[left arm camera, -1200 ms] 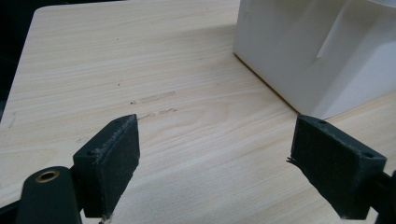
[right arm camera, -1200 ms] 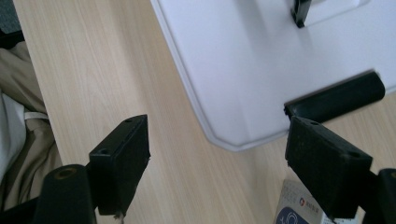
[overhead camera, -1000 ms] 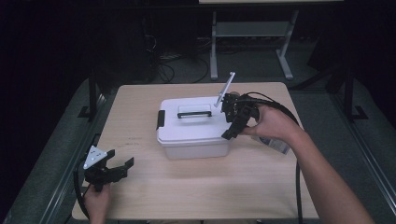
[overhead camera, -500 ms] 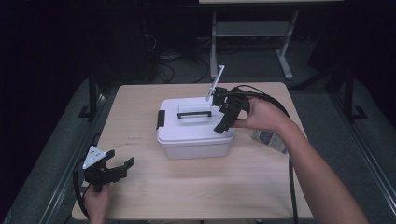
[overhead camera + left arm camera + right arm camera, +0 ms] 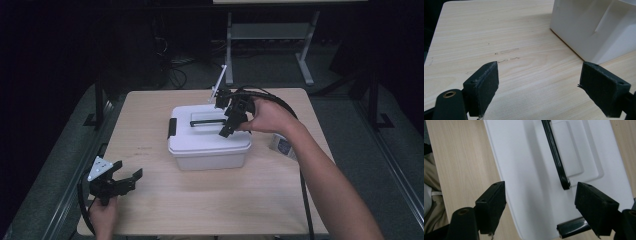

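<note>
A white plastic box (image 5: 209, 150) with a closed lid stands in the middle of the wooden table (image 5: 145, 115). A black carry handle (image 5: 206, 121) lies flat on the lid, and a black latch (image 5: 172, 128) sits on the box's left end. My right gripper (image 5: 228, 127) hovers open over the right part of the lid, just right of the handle. In the right gripper view its jaws straddle the lid's (image 5: 524, 170) edge, with the handle's end (image 5: 564, 182) and another black latch (image 5: 574, 227) between them. My left gripper (image 5: 127, 170) is open at the table's front left, holding nothing; the box's corner (image 5: 594, 27) is ahead of it.
A small white and blue item (image 5: 282, 145) lies on the table right of the box, partly under the person's right forearm. A desk frame (image 5: 305, 55) and cables stand on the dark floor behind the table. Bare wood (image 5: 524, 57) stretches between the left gripper and the box.
The right gripper has moved left from the box's right end to over the lid, near the handle. The left gripper has stayed put.
</note>
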Tool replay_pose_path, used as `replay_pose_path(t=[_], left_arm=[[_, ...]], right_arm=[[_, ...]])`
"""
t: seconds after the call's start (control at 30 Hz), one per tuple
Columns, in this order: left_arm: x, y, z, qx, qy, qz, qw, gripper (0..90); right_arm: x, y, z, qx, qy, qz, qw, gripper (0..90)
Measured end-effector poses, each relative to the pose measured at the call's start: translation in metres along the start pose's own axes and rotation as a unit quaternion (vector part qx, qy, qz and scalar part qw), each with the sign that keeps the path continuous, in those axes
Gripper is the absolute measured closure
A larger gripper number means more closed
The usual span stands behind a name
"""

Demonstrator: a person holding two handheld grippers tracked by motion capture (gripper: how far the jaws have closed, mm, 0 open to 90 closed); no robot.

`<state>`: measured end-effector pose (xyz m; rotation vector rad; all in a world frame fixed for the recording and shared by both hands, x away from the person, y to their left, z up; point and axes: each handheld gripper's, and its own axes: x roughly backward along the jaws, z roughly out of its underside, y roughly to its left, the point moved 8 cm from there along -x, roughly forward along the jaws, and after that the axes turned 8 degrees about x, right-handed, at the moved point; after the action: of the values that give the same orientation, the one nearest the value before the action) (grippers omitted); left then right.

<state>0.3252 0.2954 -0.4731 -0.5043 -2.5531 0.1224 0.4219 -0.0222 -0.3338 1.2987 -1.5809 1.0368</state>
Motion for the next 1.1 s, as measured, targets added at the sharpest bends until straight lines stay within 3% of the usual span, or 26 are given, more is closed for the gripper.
replay_pose_path(t=[0.47, 1.1], left_arm=[[0.0, -0.001, 0.0, 0.002, 0.0, 0.003, 1.0, 14.9], [0.0, 0.0, 0.0, 0.008, -0.003, 0.005, 1.0, 14.9]], right_arm=[[-0.011, -0.009, -0.017, 0.012, -0.001, -0.002, 0.9999, 33.6], [-0.024, -0.018, -0.029, 0.028, 0.008, -0.001, 0.9996, 55.3]])
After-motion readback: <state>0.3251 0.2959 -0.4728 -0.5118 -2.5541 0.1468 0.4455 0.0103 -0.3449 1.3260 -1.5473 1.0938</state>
